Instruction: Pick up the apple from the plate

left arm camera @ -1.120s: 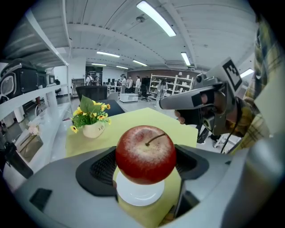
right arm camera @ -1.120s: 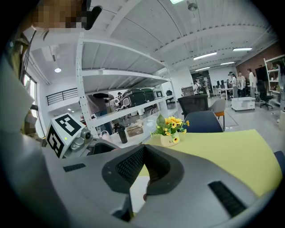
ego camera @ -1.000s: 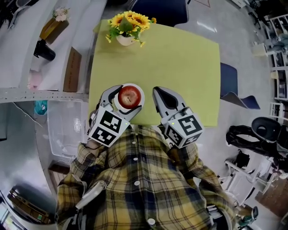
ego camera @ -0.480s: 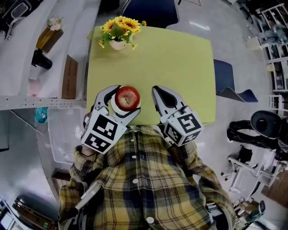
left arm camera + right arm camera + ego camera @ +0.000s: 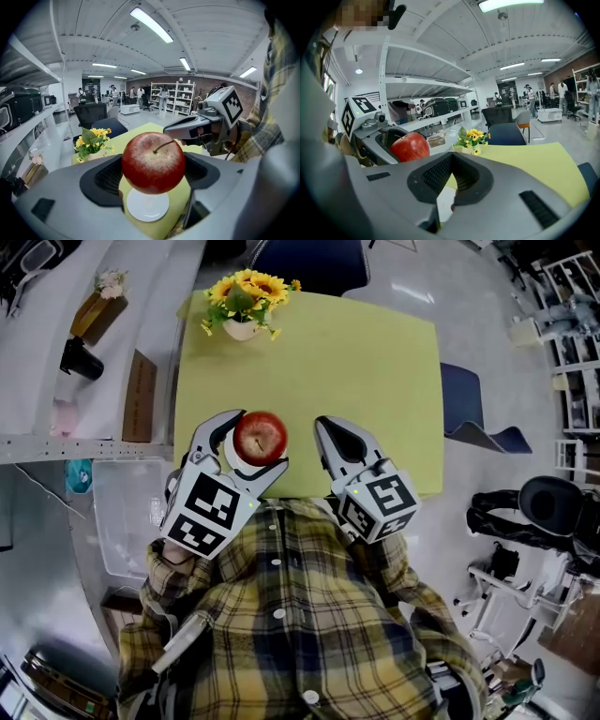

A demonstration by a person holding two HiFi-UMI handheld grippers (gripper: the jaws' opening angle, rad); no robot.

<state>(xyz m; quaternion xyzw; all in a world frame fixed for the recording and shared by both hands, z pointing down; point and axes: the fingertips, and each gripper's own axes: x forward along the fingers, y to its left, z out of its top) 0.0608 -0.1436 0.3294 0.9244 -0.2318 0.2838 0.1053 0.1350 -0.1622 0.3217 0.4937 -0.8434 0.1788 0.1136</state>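
The apple (image 5: 153, 162) sits between the jaws of the left gripper (image 5: 246, 448), which are clamped on its two sides at the widest part, with the stem pointing up. It hangs in the air, clear of the plate (image 5: 148, 206), which lies on the yellow surface (image 5: 375, 381) directly below the jaws.

The right gripper (image 5: 328, 432) is just beside the left one. Its jaws are clenched together with nothing between them, and the apple shows off to their left in the right gripper view.

The apple is probably firm and fairly weighty for its size. Its skin looks smooth and glossy, so it could slide or roll out of a loose hold. Too hard a squeeze would likely bruise the flesh. The best place to take it is across the broad middle, as here, with the pads on opposite sides, so that the curve narrows away from the pads both above and below. The stem looks too thin to use as a handle.

By count there is one apple, one plate and two grippers. One pot of sunflowers (image 5: 242, 306) stands well beyond the jaws, at the far edge of the surface.
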